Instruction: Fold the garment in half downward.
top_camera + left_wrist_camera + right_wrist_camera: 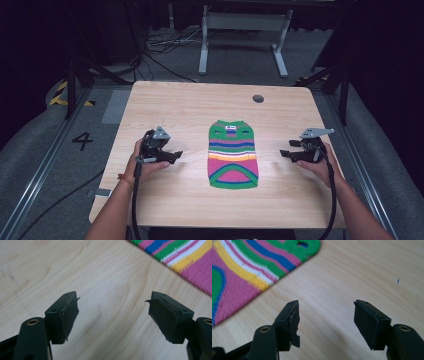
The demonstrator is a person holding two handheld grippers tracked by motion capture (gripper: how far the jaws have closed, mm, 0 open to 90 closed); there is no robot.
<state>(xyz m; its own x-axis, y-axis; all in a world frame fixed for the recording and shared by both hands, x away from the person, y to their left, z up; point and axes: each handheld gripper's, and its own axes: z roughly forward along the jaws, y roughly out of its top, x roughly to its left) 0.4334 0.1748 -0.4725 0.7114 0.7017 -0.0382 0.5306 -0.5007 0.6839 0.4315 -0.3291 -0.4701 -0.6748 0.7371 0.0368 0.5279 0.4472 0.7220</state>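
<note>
A small knitted striped garment, green, pink, blue, yellow and white, lies flat in the middle of the wooden table. My left gripper hovers to its left, jaws pointing at it and apart with nothing between them. In the left gripper view the jaws frame bare wood, and the garment's stripes lie at the upper right. My right gripper is to the garment's right, also open and empty. In the right gripper view the gripper is over wood, with the garment at the upper left.
A round grey grommet sits in the table near its far edge. Beyond the table are a white metal frame, loose cables on the floor, and a floor mark "4" at the left. Bare wood surrounds the garment.
</note>
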